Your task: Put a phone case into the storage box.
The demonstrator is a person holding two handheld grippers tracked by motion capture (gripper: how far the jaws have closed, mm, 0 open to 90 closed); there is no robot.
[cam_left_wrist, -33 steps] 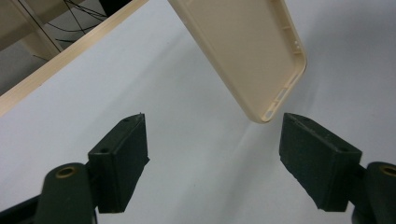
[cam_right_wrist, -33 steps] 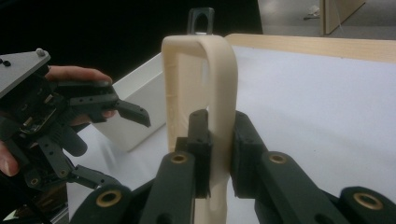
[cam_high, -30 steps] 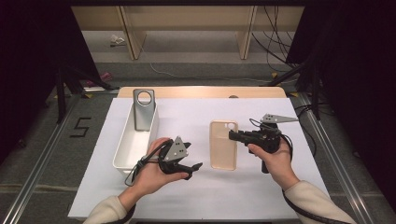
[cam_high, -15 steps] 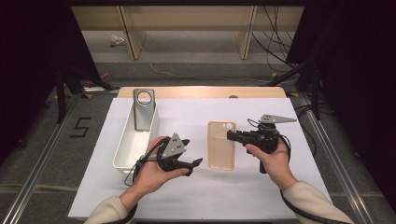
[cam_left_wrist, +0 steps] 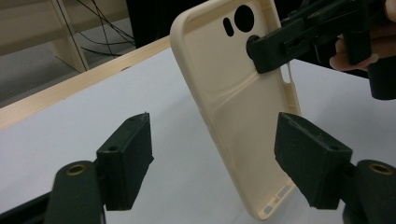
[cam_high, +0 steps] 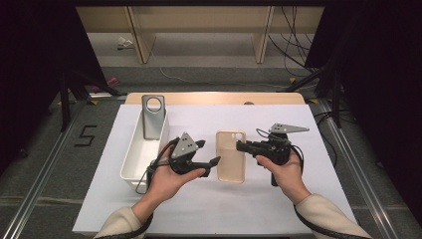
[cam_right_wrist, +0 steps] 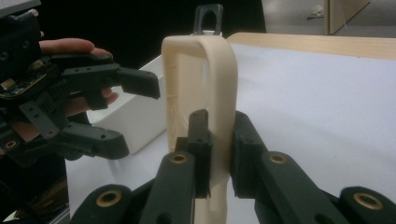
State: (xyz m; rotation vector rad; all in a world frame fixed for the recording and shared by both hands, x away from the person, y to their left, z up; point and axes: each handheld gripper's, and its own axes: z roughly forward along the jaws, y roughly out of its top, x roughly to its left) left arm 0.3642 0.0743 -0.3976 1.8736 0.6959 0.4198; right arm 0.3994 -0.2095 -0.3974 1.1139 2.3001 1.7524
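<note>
A cream phone case (cam_high: 231, 155) is held off the white sheet, and my right gripper (cam_high: 240, 146) is shut on its right edge near the camera cut-out. In the right gripper view both pads (cam_right_wrist: 201, 135) clamp the case's rim (cam_right_wrist: 205, 79). My left gripper (cam_high: 210, 152) is open beside the case's left edge. In the left gripper view the tilted case (cam_left_wrist: 243, 102) stands between and just beyond my spread jaws (cam_left_wrist: 215, 158), touching neither pad. These jaws have just been closing a little.
A white rectangular bin (cam_high: 130, 158) lies left of my left hand, with a grey phone case (cam_high: 153, 117) standing at its far end. The white sheet (cam_high: 298, 209) covers the table, a wooden edge (cam_high: 214, 98) behind it. Floor rails run on both sides.
My left gripper has turned and shifted right, bringing its jaws up to the cream case's left edge. The right gripper and the case have stayed in place.
</note>
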